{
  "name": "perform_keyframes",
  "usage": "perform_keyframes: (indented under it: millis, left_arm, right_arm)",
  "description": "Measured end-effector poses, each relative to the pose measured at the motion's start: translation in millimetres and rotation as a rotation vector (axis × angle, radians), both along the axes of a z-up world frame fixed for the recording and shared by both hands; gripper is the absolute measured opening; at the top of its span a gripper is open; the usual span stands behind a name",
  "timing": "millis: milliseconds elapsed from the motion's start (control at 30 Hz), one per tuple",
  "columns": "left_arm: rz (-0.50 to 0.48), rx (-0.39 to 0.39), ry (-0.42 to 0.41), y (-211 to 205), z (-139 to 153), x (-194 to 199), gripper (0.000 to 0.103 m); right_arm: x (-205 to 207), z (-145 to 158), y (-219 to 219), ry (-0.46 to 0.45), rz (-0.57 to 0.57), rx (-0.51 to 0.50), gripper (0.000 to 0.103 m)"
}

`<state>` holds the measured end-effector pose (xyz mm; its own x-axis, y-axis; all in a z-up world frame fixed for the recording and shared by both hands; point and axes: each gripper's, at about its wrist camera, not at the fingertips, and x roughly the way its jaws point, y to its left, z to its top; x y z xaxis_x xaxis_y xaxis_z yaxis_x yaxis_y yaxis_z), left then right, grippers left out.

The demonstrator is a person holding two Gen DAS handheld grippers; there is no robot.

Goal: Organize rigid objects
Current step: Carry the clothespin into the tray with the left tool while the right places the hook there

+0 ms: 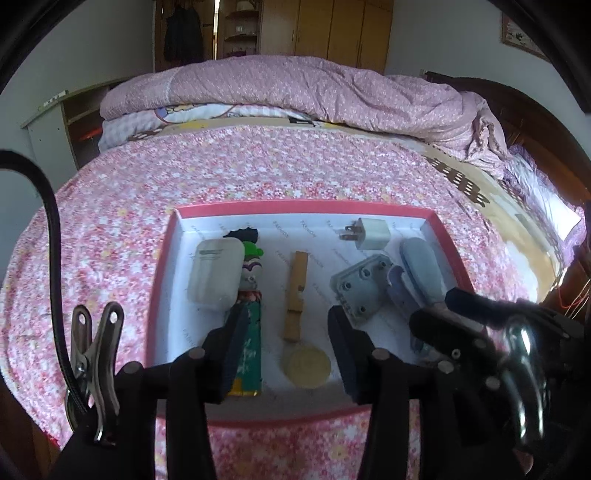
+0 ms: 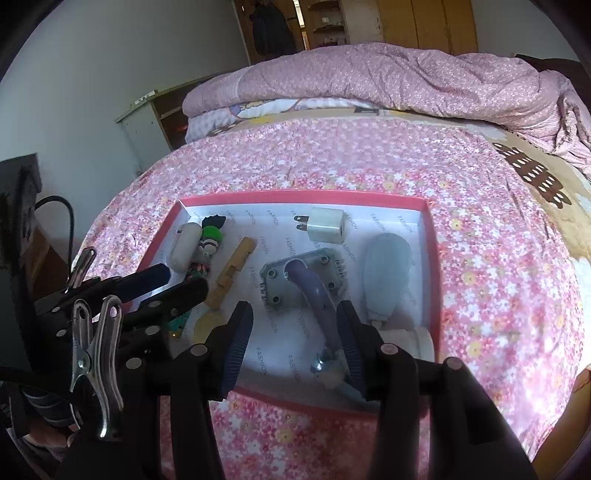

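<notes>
A pink floral bedsheet (image 1: 147, 206) covers the bed; a rumpled lilac quilt (image 1: 295, 92) lies behind. Wooden wardrobe doors (image 1: 332, 29) stand beyond, a framed picture (image 1: 521, 37) at right.

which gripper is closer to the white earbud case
Left. The left gripper hovers just below the white earbud case; the right gripper sits across the box, by the purple handle.

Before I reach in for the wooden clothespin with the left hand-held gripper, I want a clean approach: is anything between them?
Nothing visible blocks it. The wooden clothespin lies in the box, in line with the gap of the open left hand-held gripper. The painted figure lies alongside, apart.
</notes>
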<state>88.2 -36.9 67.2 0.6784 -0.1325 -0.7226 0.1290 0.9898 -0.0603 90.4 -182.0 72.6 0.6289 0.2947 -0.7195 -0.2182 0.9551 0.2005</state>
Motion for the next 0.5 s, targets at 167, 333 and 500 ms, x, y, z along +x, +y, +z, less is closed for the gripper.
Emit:
perform_keyframes:
  millis: [167, 333, 500]
  left_arm:
    - [0.019, 0.011, -0.02, 2, 11, -20, 0.048]
    - [0.035, 0.011, -0.039, 5, 20, -39, 0.048]
    - [0.05, 0.015, -0.046, 8, 26, -60, 0.048]
  right_arm:
    - [-16, 12, -4, -0.026, -0.007, 0.014, 0.049]
    - [-34, 21, -3, -0.038, -0.007, -0.007, 0.049]
    - [-54, 27, 0, -0.048, 0.003, -0.021, 0.049]
